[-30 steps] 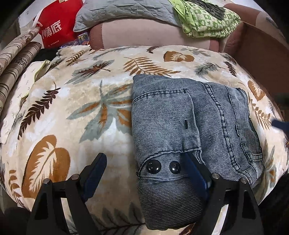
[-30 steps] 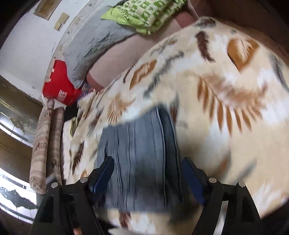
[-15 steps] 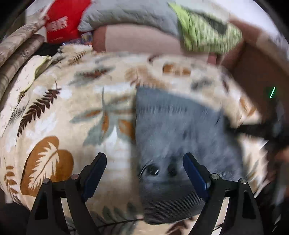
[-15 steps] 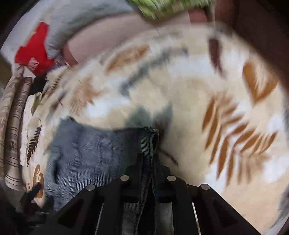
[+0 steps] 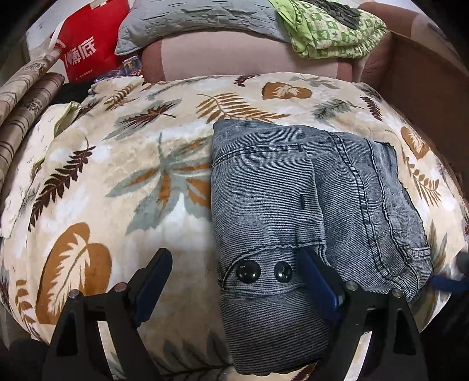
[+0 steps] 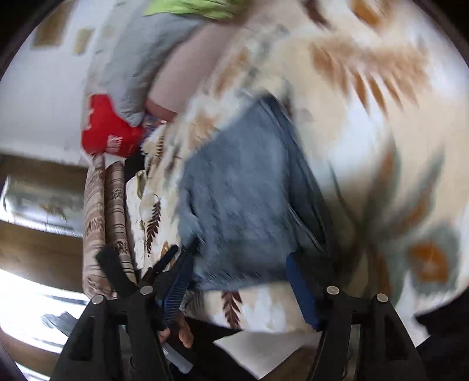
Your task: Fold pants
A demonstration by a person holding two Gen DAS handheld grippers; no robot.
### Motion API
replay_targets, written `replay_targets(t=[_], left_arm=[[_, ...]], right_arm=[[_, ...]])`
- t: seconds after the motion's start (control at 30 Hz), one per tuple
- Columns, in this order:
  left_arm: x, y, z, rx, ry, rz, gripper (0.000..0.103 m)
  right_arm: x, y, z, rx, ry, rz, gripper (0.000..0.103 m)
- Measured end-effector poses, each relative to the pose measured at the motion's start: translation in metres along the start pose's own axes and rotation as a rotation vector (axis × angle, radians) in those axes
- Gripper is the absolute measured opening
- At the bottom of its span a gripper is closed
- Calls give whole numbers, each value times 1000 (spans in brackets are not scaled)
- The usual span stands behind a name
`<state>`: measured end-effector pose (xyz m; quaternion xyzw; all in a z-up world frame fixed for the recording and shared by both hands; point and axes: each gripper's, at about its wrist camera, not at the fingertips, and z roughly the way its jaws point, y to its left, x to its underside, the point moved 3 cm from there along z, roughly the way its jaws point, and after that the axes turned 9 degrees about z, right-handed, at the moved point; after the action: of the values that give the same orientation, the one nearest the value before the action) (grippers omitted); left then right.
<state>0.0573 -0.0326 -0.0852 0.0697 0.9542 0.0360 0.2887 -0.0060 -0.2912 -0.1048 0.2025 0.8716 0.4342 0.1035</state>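
The pants, blue-grey denim, lie folded into a compact block on the leaf-print blanket that covers the bed, filling the centre of the left wrist view and running toward 4 o'clock. Two dark round buttons sit on the near part of the fold, toward 6 o'clock, with stitched seams running along the side at 3 o'clock.

The left gripper hangs just over the near edge of the pants with its fingers spread wide: one blue pad is over bare blanket at 7 o'clock, the other over the denim beside the buttons. Nothing is pinched between them.

The right wrist view is smeared by motion. There the pants show as a blue patch at the centre, and the right gripper has its fingers spread apart near the fold's lower edge, holding nothing.

Farther out in the left view, a red bag with white lettering stands at 11 o'clock, a grey quilted cushion at 12 o'clock, and a green patterned cloth at 1 o'clock, resting on a pinkish bolster. Rolled patterned fabric lies at 10 o'clock.
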Motion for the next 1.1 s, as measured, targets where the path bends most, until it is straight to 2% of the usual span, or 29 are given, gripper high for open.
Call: replay_targets(t=[0.17,0.23,0.3,0.33,0.37,0.47,0.57,0.7,0.8,0.87,0.9,0.93,0.97,1.0,1.03,1.07,1.1], left_arm=[[2,2,-3,10,-11,-4,89],[3,3,-2,15,-13,-17,91],[4,4,-2,15,-17,-20,91],[4,5,-1,20,-20,-19,91],[4,6,-1,25,-21,-21,92],[3,8,2,25,-13,-33,96],[3,8,1,30,-16,-28,96],[-3,14,-17,52,-15,-43,96],[-10,19,-46,55,-110,-76,96],[-9,14,-46,55,-109,-66,96],[-6,6,-36,49,-75,-29,96],[2,-8,-13,1,16,69,96],[6,-11,-6,-22,9,99,97],[8,-6,-7,-13,-45,73,98],[7,-1,-8,15,-26,42,98],[3,9,-9,77,20,-32,98],[-1,17,-13,126,22,-74,98]], right_arm=[[-4,-13,6,-51,-22,80,68],[-7,-6,11,-22,-29,40,68],[-10,-13,20,-6,-14,81,63],[-10,-13,20,-11,-22,90,58],[-11,-11,17,-5,-29,79,46],[-9,-6,16,72,-41,19,21],[-12,-8,18,107,-30,2,13],[0,28,0,226,-96,-212,11],[7,51,-12,279,-149,-328,10],[6,42,-5,322,-140,-333,10],[5,28,7,347,-113,-315,10],[4,15,17,359,-89,-283,10],[3,4,24,328,-82,-237,12],[3,3,21,303,-95,-227,13],[3,5,18,292,-92,-224,17],[4,7,12,285,-88,-228,25],[5,9,6,271,-94,-231,31]])
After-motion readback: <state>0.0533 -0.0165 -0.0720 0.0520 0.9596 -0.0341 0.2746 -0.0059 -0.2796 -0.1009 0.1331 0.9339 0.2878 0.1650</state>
